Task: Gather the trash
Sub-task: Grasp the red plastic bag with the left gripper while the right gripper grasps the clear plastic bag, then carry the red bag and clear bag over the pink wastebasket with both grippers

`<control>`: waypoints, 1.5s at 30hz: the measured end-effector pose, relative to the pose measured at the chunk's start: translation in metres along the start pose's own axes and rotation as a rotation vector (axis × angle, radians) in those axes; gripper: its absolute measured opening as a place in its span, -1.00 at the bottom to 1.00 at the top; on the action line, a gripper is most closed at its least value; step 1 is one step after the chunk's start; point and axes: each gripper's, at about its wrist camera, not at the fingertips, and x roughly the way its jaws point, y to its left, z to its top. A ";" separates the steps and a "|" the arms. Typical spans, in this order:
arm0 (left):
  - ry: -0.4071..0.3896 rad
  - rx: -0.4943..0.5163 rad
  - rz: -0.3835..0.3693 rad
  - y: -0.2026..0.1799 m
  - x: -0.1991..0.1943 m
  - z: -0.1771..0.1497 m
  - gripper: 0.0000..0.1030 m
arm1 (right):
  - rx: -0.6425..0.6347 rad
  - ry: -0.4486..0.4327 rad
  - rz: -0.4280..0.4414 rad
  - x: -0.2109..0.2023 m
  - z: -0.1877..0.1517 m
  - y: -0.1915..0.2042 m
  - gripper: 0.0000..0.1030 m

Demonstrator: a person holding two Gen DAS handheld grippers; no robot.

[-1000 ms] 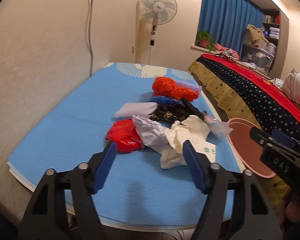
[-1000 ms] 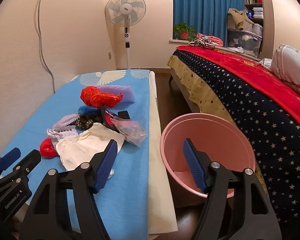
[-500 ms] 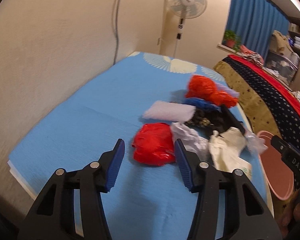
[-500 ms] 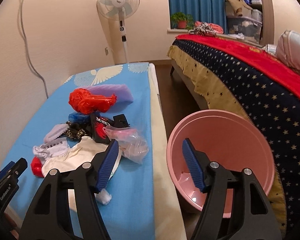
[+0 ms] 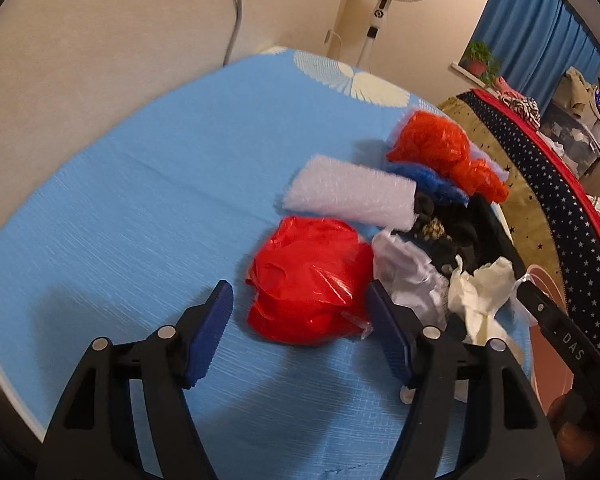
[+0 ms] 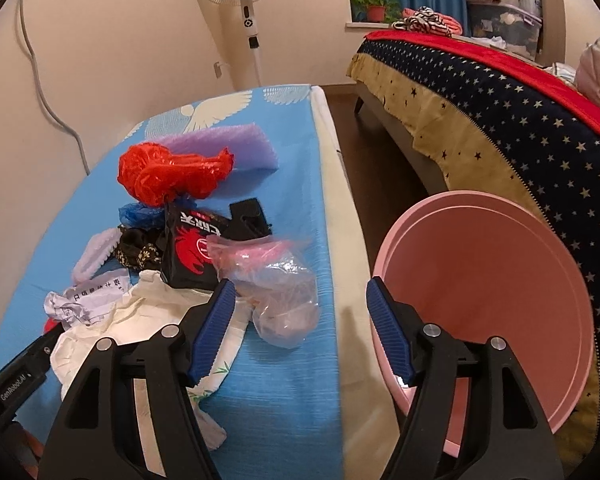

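The crumpled red plastic bag [image 5: 308,284] is lying on the blue mat [image 5: 120,240] at the near end of a loose heap of trash, just beside a ball of crumpled white paper [image 5: 408,276] and a strip of white bubble wrap [image 5: 352,196]. It looks light, soft and slippery, likely to collapse and slide under pressure, so the best hold is probably across its bulging middle, squeezing deep enough to gather several folds.

The left tool [image 5: 300,328] is standing wide open with the bag lying between its blue pads; its jaws have just been opening, and nothing is gripped yet, though the right-hand pad is right at the bag's edge.

The right tool [image 6: 300,328] is also standing wide open and empty, hanging over the mat's edge next to a clear plastic bag [image 6: 280,296], which should handle much the same: limp and slick. A black printed packet [image 6: 192,248] is lying behind it, stiffer by the look. The pink bin [image 6: 488,300] is waiting beside the mat, against the star-patterned bed [image 6: 500,120].
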 end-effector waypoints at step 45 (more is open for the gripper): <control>-0.248 0.161 -0.071 -0.042 -0.106 -0.012 -0.12 | 0.066 -0.220 -0.013 -0.135 -0.002 -0.046 -0.59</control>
